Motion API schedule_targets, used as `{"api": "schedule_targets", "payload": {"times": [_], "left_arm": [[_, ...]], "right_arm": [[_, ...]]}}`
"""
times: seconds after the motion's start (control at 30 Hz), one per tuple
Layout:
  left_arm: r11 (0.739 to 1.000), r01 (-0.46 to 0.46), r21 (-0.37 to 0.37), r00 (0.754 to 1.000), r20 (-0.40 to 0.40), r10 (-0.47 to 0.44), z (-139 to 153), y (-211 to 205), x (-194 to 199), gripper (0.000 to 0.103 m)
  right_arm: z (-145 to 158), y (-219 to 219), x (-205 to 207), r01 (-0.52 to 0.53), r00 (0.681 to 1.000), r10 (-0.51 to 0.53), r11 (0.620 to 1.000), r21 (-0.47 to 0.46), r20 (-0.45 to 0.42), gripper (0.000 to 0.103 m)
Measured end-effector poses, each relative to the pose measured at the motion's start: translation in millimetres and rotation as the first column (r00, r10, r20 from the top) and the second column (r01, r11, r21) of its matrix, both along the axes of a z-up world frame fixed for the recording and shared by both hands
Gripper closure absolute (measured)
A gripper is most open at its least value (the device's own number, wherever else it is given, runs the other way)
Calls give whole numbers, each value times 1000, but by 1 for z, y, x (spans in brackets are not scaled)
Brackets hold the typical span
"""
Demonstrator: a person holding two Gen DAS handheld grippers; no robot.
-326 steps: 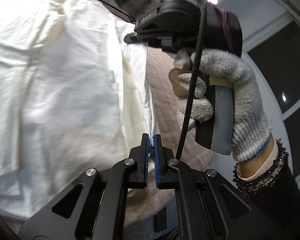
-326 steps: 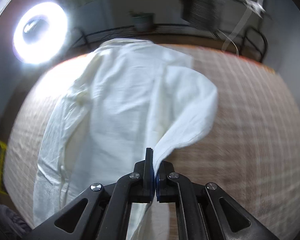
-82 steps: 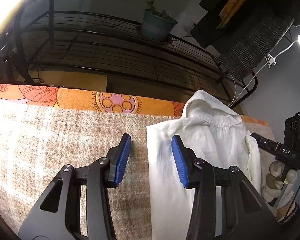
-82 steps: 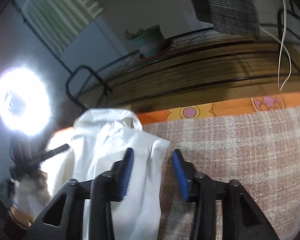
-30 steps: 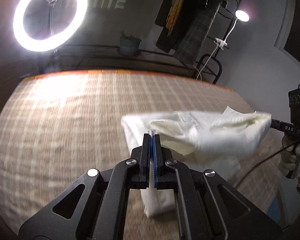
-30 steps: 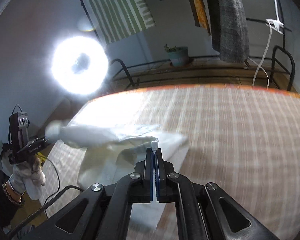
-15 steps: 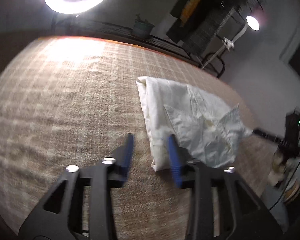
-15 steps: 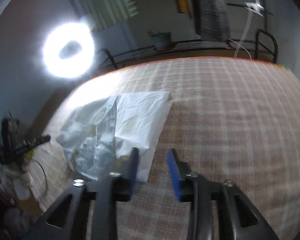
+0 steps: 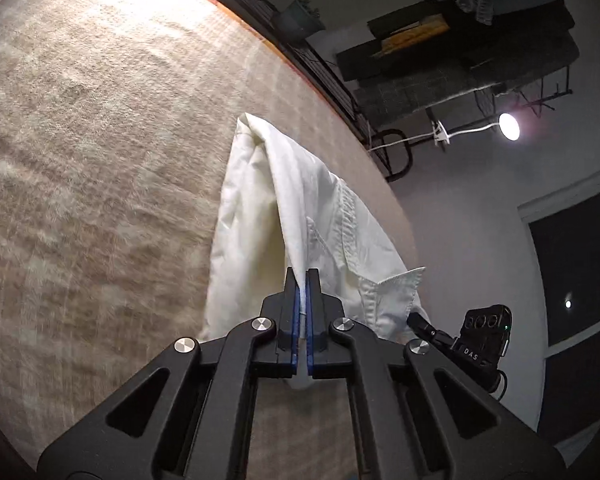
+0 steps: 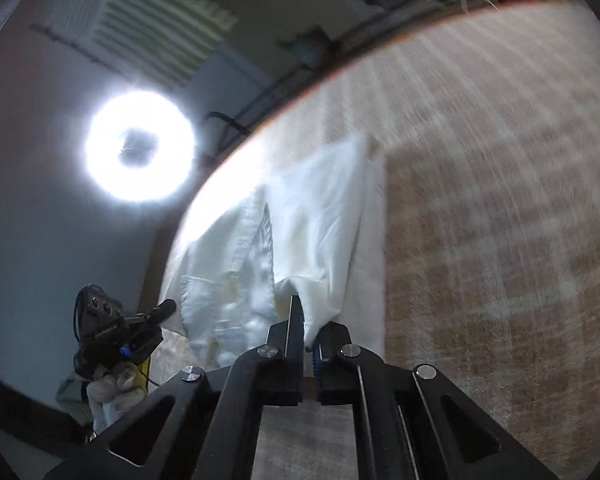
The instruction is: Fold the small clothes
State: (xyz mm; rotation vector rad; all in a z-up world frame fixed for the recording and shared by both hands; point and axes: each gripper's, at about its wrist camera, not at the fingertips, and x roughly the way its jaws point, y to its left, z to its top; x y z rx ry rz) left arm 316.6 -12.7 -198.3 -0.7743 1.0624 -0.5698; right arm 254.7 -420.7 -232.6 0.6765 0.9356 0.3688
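A white collared shirt [image 9: 256,216], folded into a narrow strip, lies on the tan checked tablecloth [image 9: 100,140]. My left gripper [image 9: 302,276] is shut on a raised fold of the shirt at its near end, so the cloth tents up towards the jaws. In the right wrist view the shirt [image 10: 320,208] runs away from the camera, and my right gripper [image 10: 310,320] is shut on its near edge. The other handheld gripper body [image 9: 484,332] sits just right of the collar. A gloved hand [image 10: 116,392] holds the left gripper's body [image 10: 108,328].
A bright ring light [image 10: 140,146] stands beyond the table's far edge. A metal rack with a potted plant [image 9: 300,20] and piled clothes [image 9: 460,40] runs along the back. A small lamp [image 9: 509,126] shines at right. Bare tablecloth [image 10: 500,220] spreads beside the shirt.
Half a second ago both grippers hung open over the folded shirt. Both have dropped, rolled and shut on its near end, and the cloth there is now lifted.
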Motion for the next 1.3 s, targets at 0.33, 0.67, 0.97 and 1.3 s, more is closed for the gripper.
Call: {"api": "schedule_targets", "payload": {"times": [0.33, 0.67, 0.97, 1.3], "left_arm": [[974, 16, 226, 1000, -3, -16, -37, -6, -16, 103], [887, 44, 460, 983, 138, -121, 21, -14, -32, 98], [810, -57, 584, 935, 316, -162, 52, -83, 30, 98], [763, -62, 644, 953, 265, -145, -26, -96, 62, 98]], "right_arm": [[-39, -4, -13, -15, 997, 11, 999, -50, -82, 103], [9, 12, -20, -78, 997, 77, 935, -346, -18, 69], [44, 61, 38, -57, 980, 136, 891, -450, 145, 70], [-8, 78, 90, -95, 988, 144, 843, -529, 52, 73]]}}
